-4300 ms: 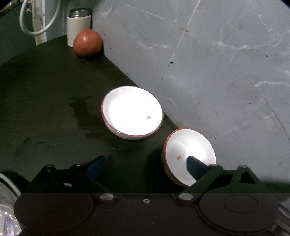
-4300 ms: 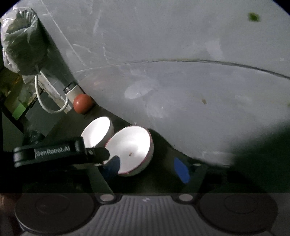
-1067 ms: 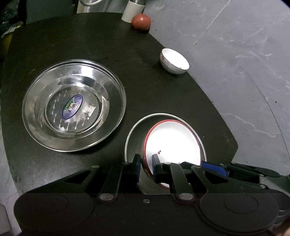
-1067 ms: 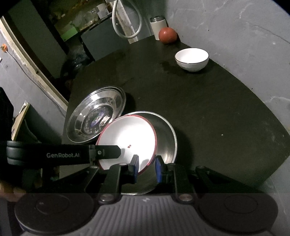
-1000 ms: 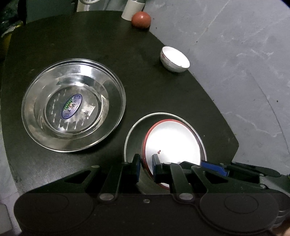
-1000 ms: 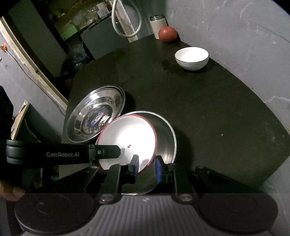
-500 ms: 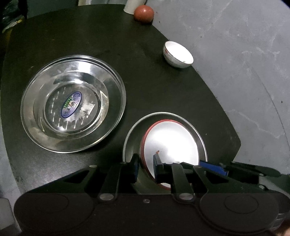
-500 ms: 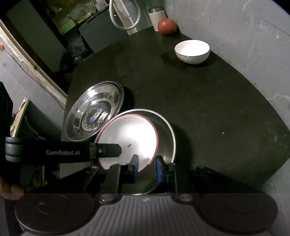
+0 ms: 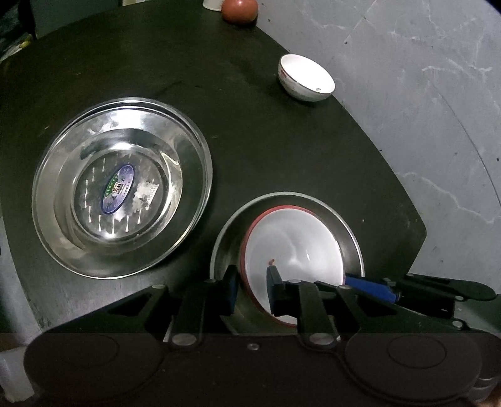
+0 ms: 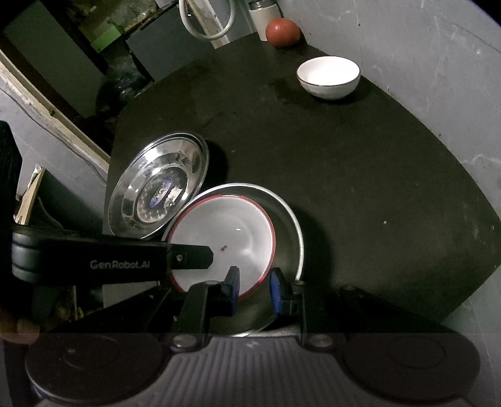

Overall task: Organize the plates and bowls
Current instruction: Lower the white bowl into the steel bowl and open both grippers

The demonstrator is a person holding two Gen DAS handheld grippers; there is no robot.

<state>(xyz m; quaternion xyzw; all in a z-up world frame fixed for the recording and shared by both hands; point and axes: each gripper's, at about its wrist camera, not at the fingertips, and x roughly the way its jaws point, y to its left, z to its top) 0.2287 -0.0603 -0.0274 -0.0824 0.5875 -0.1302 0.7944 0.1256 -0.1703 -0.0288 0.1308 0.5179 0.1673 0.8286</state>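
Observation:
A white bowl with a red rim [image 9: 291, 247] sits in a small steel plate [image 9: 350, 231] at the near edge of the dark round table. My left gripper [image 9: 252, 286] straddles its left rim, jaws slightly apart. My right gripper [image 10: 253, 288] straddles the bowl's [image 10: 225, 238] right rim over the steel plate [image 10: 291, 225], jaws slightly apart too. A larger steel plate [image 9: 122, 184] with a blue sticker lies to the left, also in the right wrist view [image 10: 156, 184]. A second white bowl [image 9: 305, 78] stands at the far right edge [image 10: 328, 76].
A red ball [image 9: 239, 11] and a white canister [image 10: 263, 15] stand at the table's far end by the grey wall. A white hose [image 10: 206, 18] hangs behind. The table edge [image 9: 419, 225] curves close to the right of the small plate.
Both grippers carried the red-rimmed bowl from the far edge into the small steel plate. In the last half second both pairs of jaws have widened a little around its rim.

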